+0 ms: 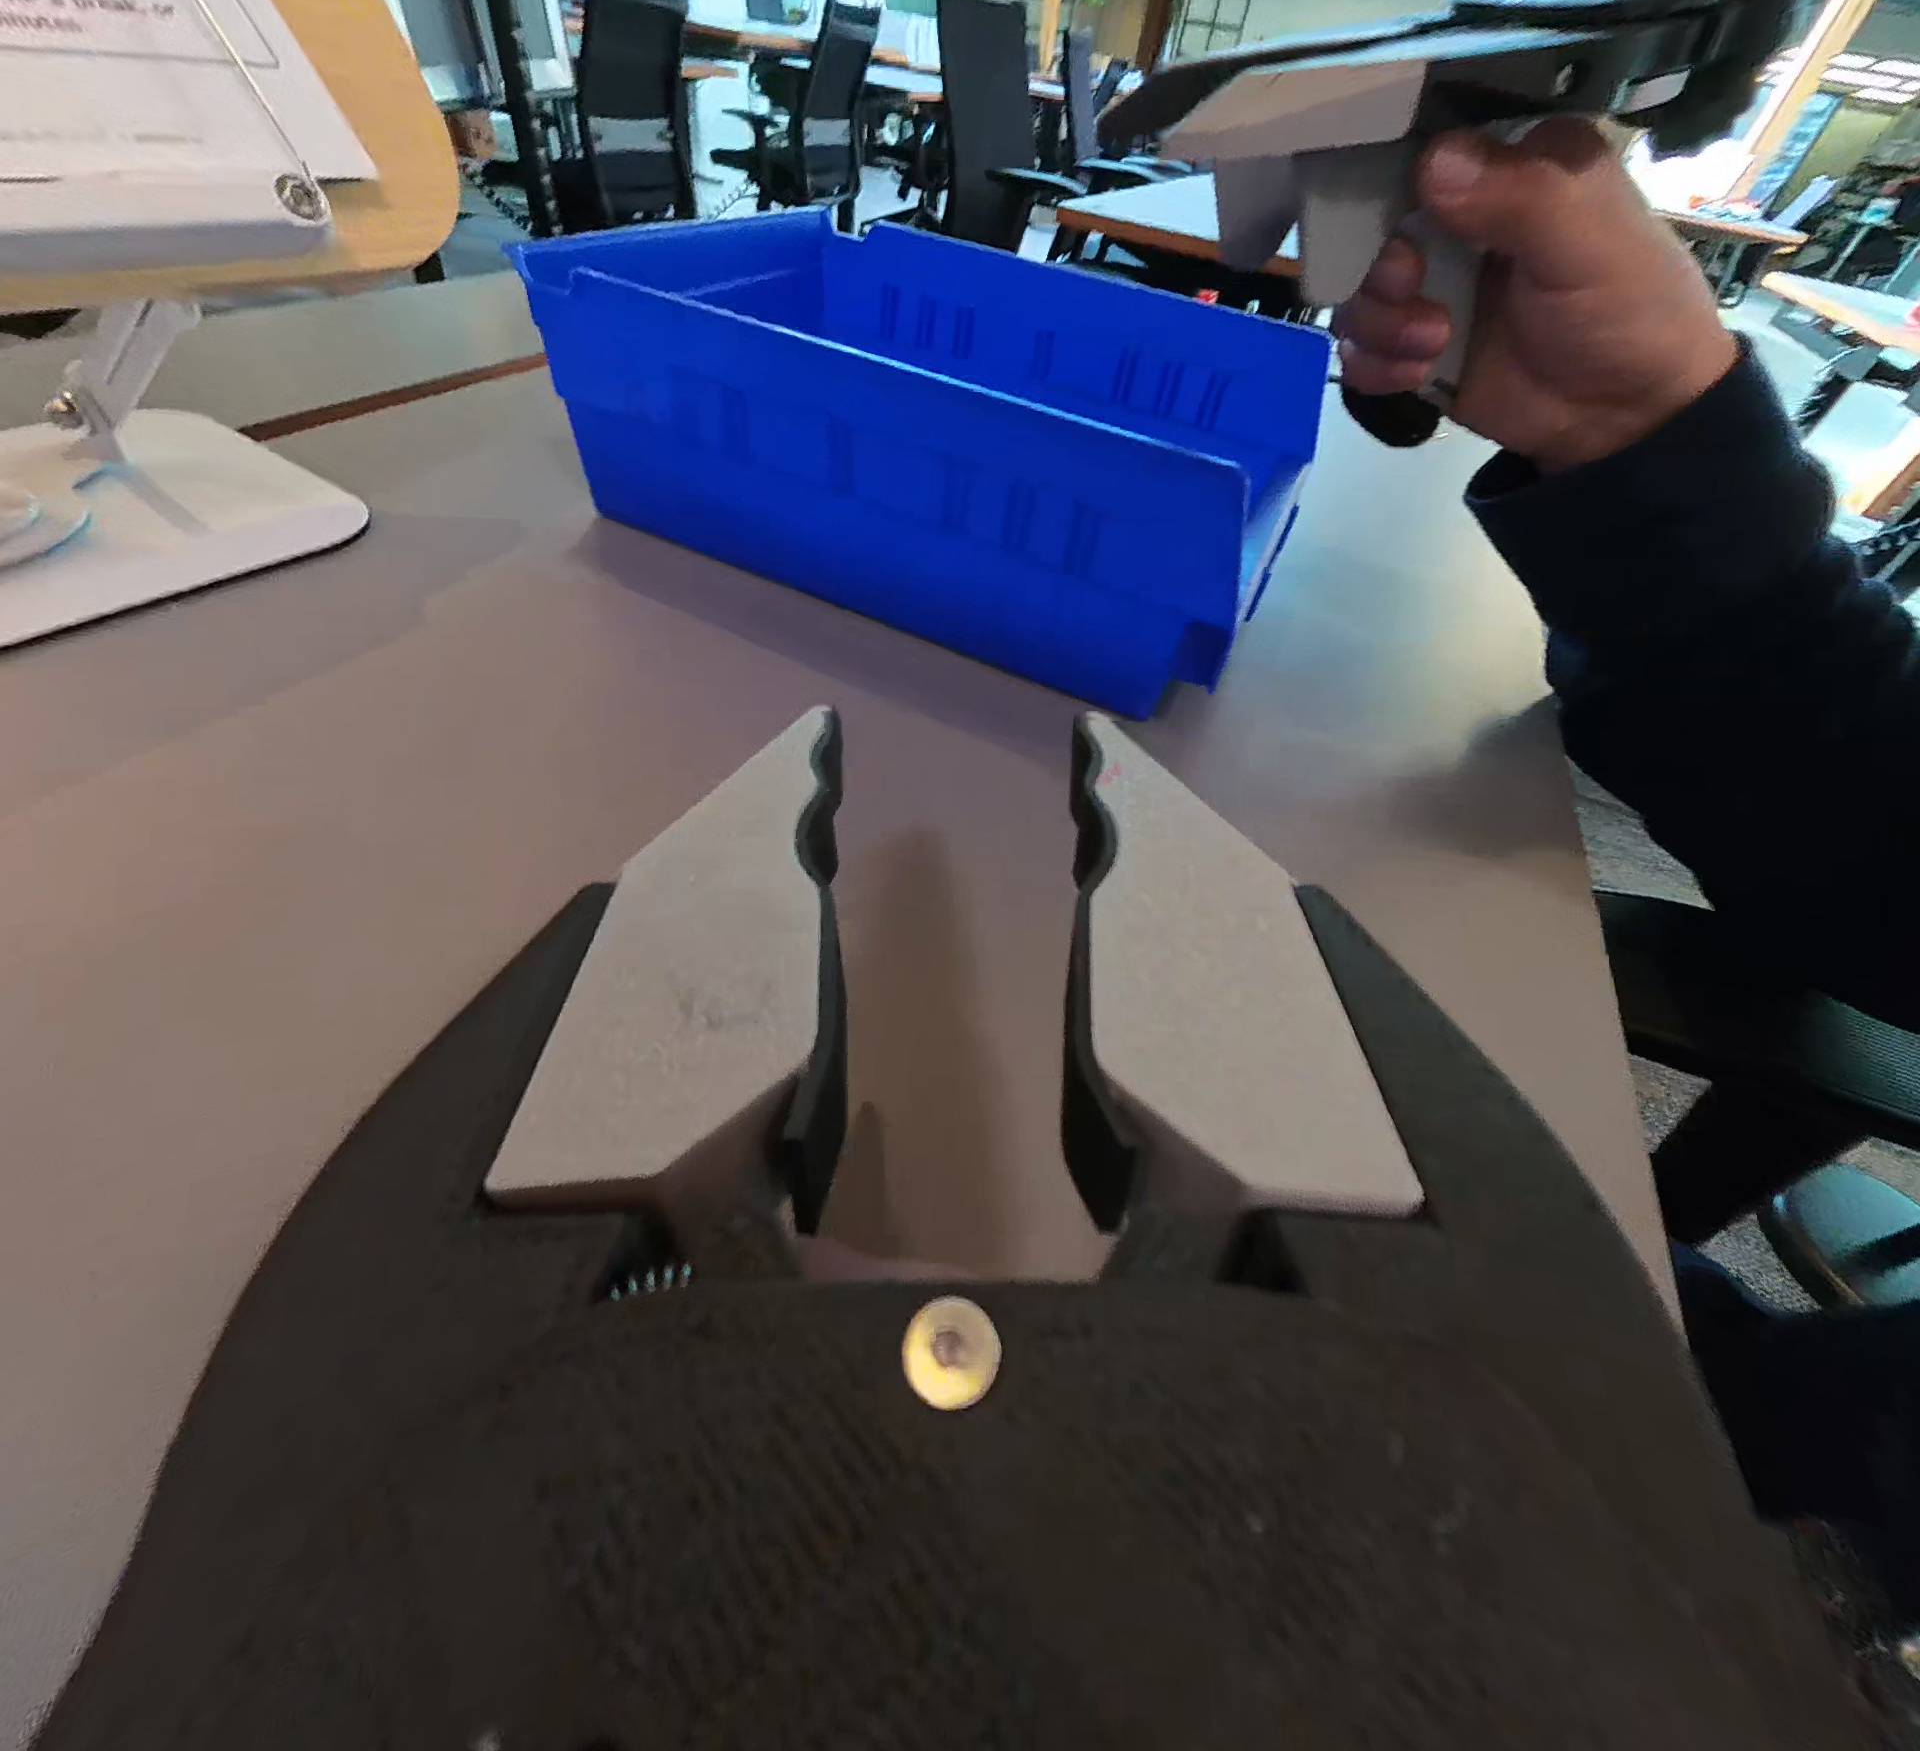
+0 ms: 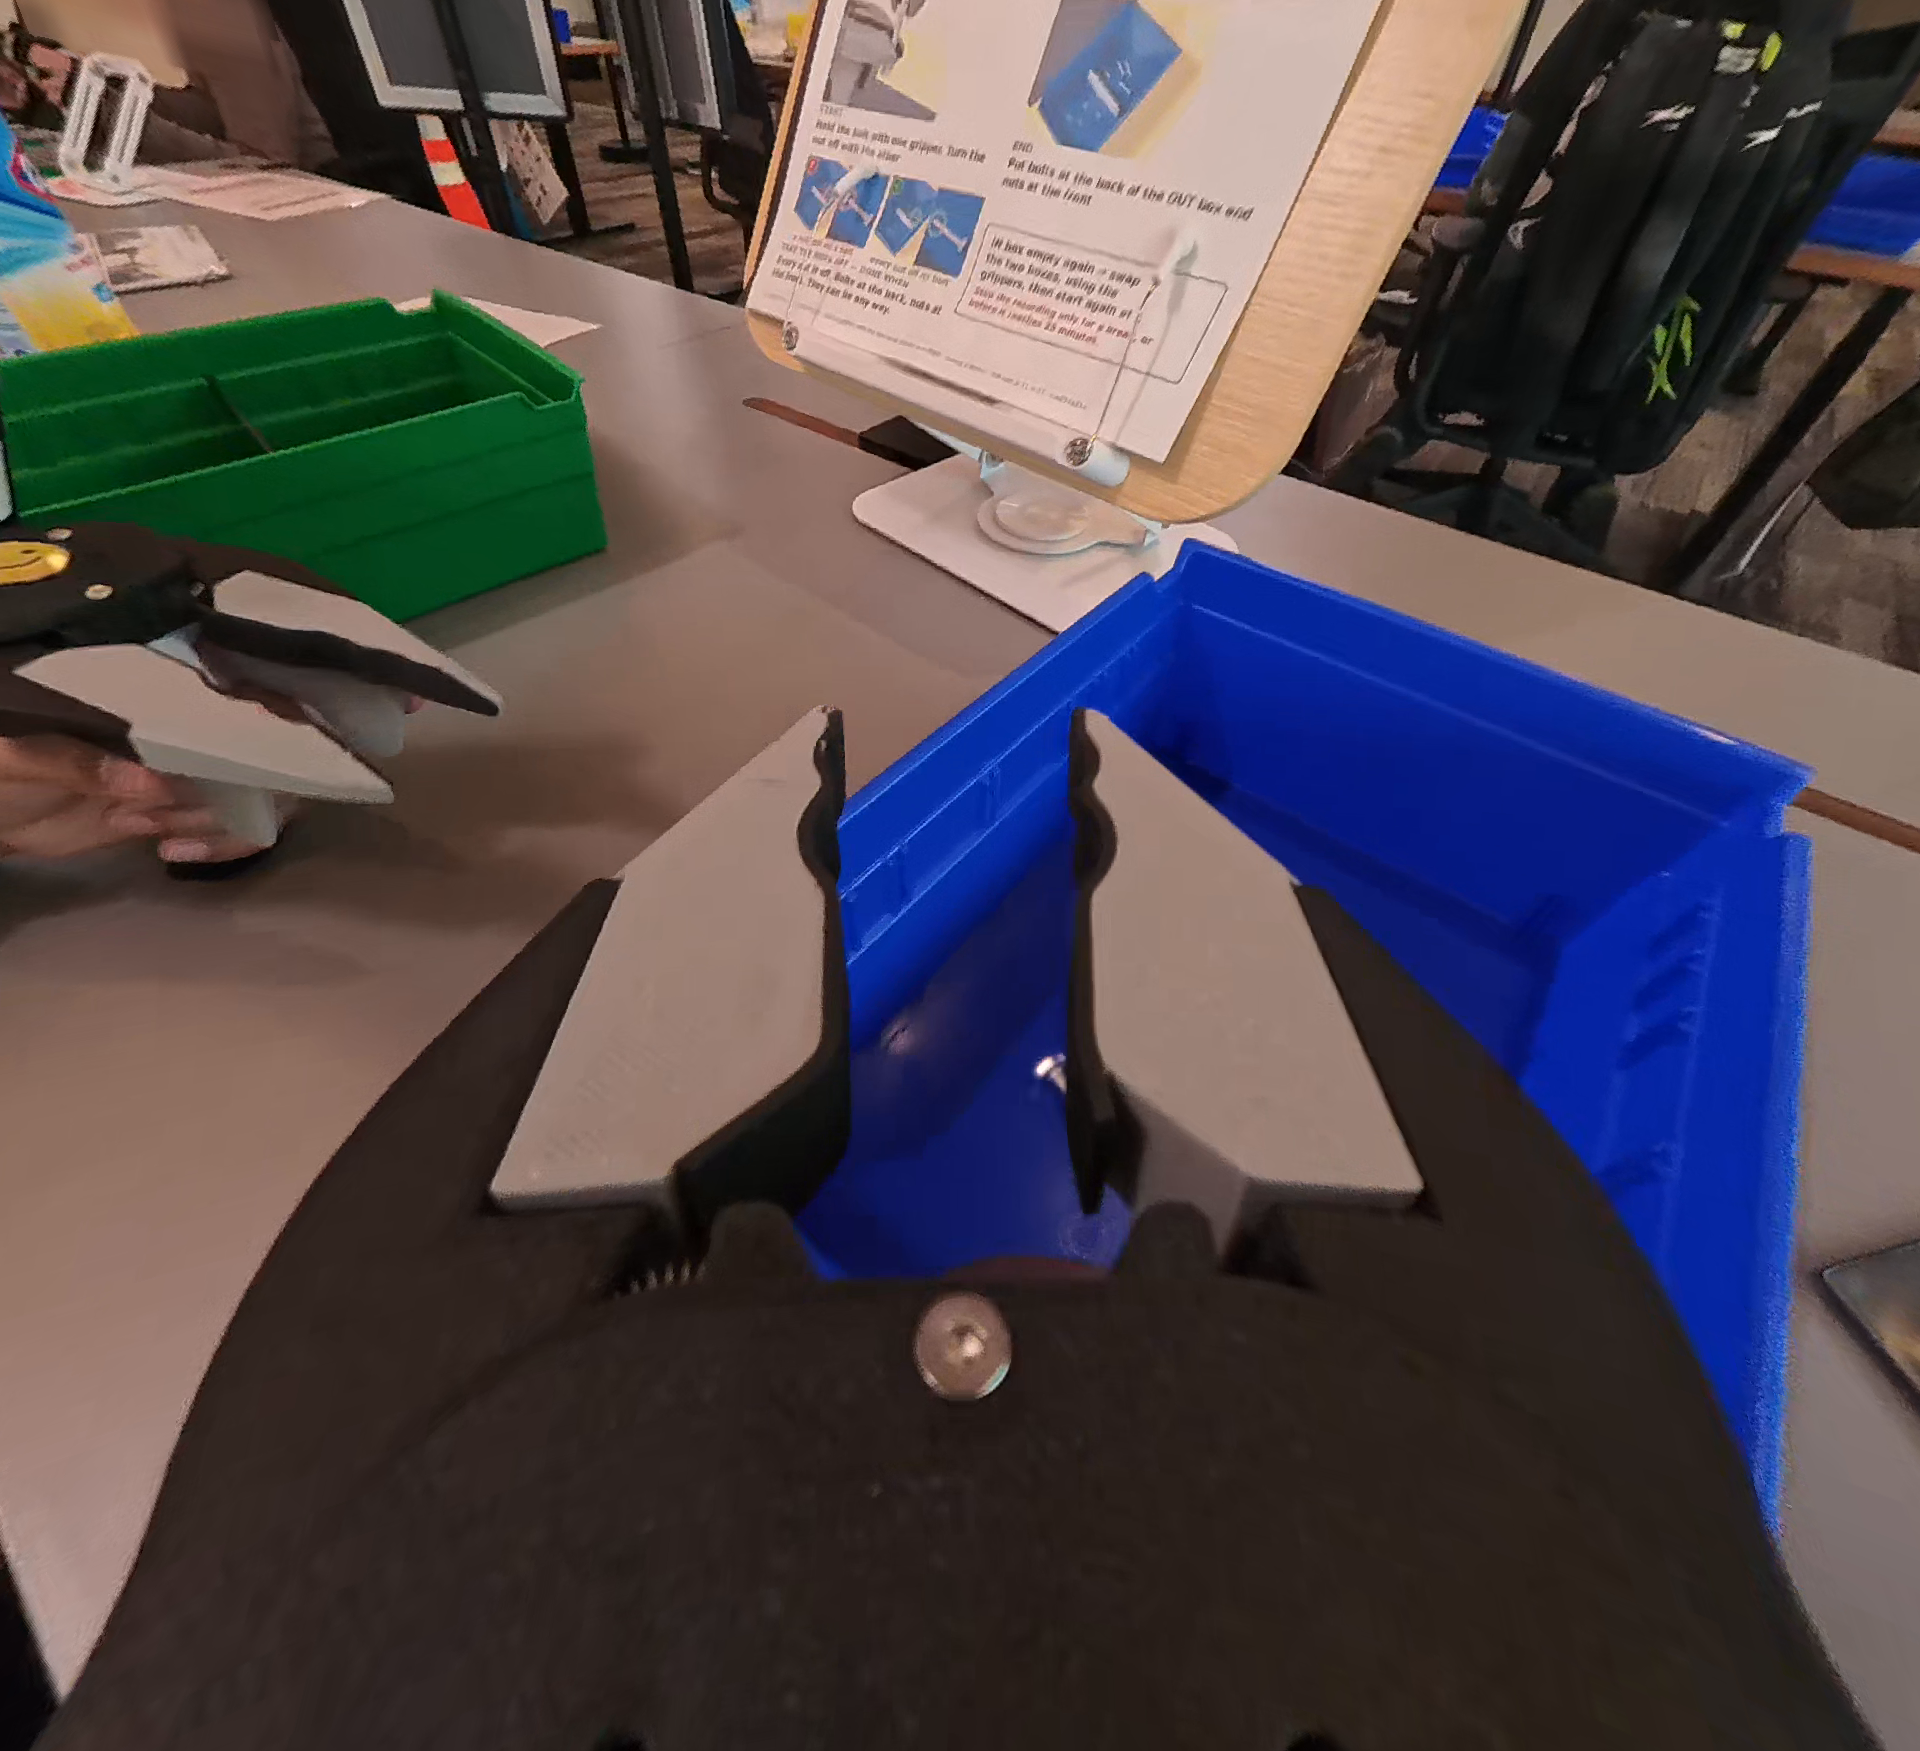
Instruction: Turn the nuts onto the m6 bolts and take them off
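My left gripper [image 1: 954, 766] is open and empty, low over the grey table [image 1: 416, 662], pointing at a blue bin [image 1: 914, 496] a short way ahead. My right gripper [image 2: 954, 766] is open and empty, held above the near end of the blue bin [image 2: 1558, 870]. A small shiny metal piece [image 2: 1051, 1069], perhaps a bolt, lies on the bin floor between the right fingers. The right gripper also shows in the left wrist view [image 1: 1299, 101], held by a hand above the bin's right end. The left gripper shows at the left of the right wrist view [image 2: 395, 725].
A green divided bin [image 2: 312, 444] stands on the table at the far left. A wooden instruction board on a white stand [image 2: 1091, 174] stands behind the blue bin. Office chairs and desks fill the background. The table's right edge [image 1: 1600, 870] runs beside a dark sleeve.
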`<state>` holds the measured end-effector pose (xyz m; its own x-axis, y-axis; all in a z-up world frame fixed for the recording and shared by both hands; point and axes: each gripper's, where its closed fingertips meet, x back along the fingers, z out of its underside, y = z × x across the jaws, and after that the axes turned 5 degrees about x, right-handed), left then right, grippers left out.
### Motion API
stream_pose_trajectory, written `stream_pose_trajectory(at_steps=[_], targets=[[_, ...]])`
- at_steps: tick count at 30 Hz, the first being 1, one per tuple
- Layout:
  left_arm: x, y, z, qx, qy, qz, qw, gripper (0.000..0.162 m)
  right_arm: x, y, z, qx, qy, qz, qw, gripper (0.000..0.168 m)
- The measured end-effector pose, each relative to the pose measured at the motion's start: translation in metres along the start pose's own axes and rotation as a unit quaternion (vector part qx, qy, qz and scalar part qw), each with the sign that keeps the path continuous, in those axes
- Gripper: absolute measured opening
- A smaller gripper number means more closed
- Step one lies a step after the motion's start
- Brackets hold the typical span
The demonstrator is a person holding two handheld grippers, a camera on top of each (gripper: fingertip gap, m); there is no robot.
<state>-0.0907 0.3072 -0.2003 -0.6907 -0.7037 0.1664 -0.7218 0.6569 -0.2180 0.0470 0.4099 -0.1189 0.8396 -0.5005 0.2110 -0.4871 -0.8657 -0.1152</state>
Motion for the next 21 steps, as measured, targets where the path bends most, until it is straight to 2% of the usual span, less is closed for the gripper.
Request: stream_pose_trajectory(at_steps=[5, 11, 17, 21], targets=[[-0.002, 0.001, 0.010, -0.023, 0.030, -0.035, 0.999, 0.045, 0.012, -0.018, -0.022, 0.010, -0.071, 0.022, 0.997, 0.053], [-0.002, 0.005, 0.012, 0.022, 0.036, -0.041, 0.998, 0.048, 0.021, -0.025, -0.034, 0.014, -0.161, -0.002, 0.987, 0.056], [-0.001, 0.004, 0.014, 0.021, 0.043, -0.036, 0.998, 0.052, 0.025, -0.028, -0.022, -0.005, -0.173, -0.029, 0.985, 0.061], [0.005, 0.002, 0.012, 0.026, 0.029, -0.049, 0.998, 0.053, 0.031, -0.034, -0.023, 0.008, -0.189, -0.005, 0.982, 0.060]])
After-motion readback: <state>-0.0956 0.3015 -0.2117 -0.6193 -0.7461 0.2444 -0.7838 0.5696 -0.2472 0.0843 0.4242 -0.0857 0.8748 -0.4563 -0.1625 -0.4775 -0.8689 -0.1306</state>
